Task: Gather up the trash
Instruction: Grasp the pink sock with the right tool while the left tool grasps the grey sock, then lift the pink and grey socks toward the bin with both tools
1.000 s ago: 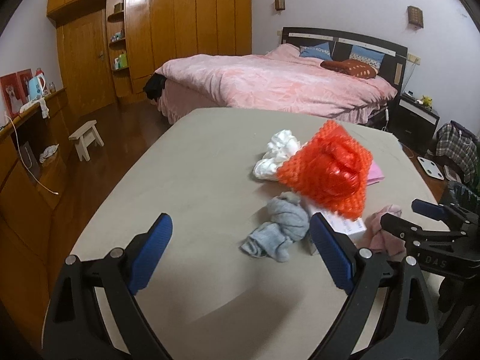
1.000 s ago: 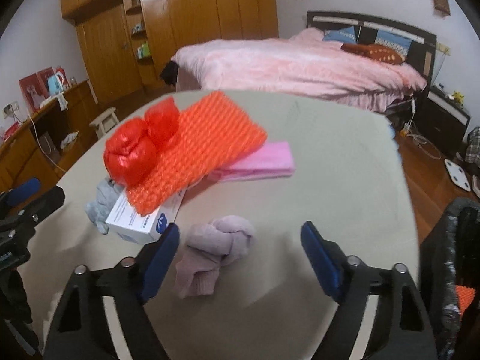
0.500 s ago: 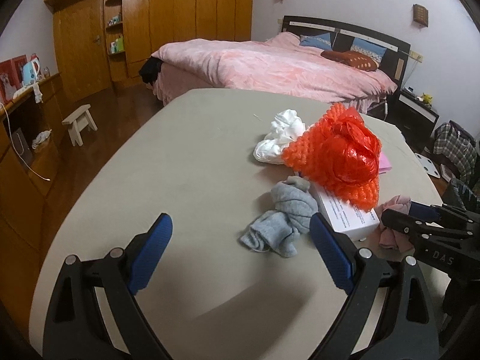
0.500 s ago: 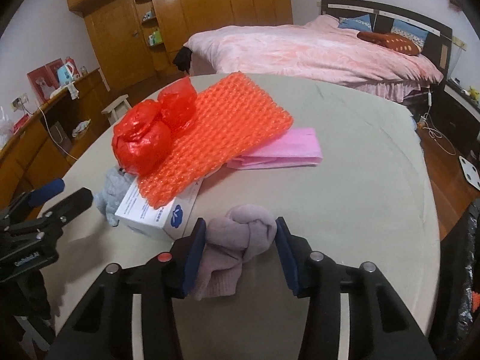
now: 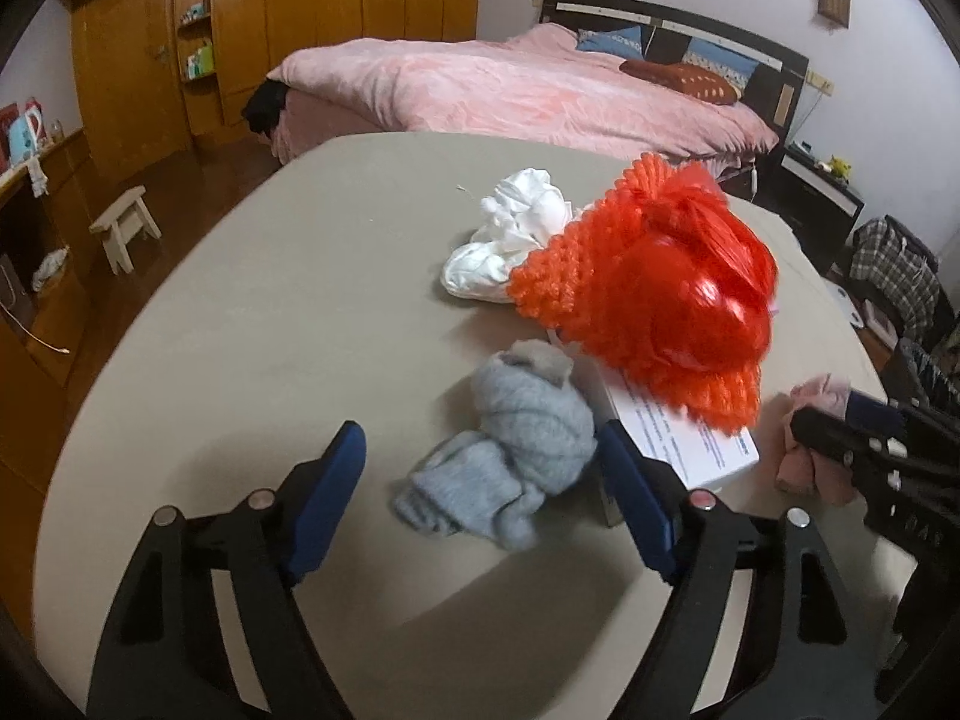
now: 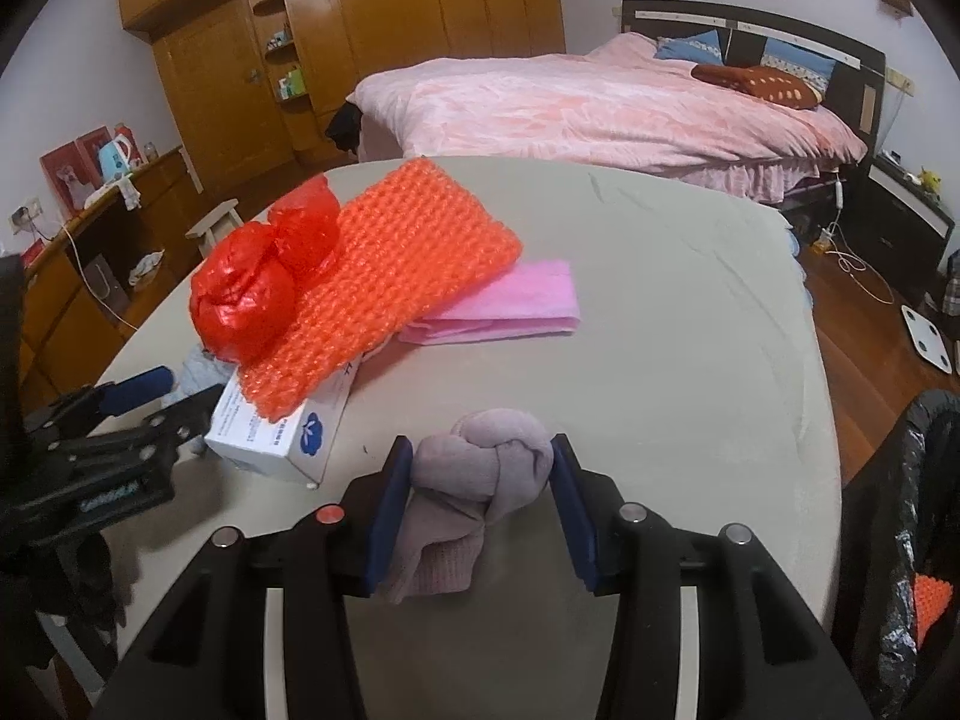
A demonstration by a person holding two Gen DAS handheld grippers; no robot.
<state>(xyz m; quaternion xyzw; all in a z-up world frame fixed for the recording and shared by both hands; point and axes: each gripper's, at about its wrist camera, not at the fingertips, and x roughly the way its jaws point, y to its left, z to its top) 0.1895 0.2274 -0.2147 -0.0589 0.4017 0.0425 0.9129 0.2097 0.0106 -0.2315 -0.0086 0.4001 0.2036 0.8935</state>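
Note:
My right gripper is shut on a knotted mauve sock at the near edge of the beige table; the sock also shows in the left wrist view. My left gripper is open, its fingers on either side of a rolled grey sock. Behind lie a red plastic bag on orange bubble wrap, a white box, a pink folded cloth and crumpled white paper.
A black trash bag with orange scrap inside hangs at the table's right edge. A pink bed stands behind the table, wooden wardrobes and a small stool to the left.
My right gripper closed on the mauve sock. My left gripper moved forward and narrowed around the grey sock.

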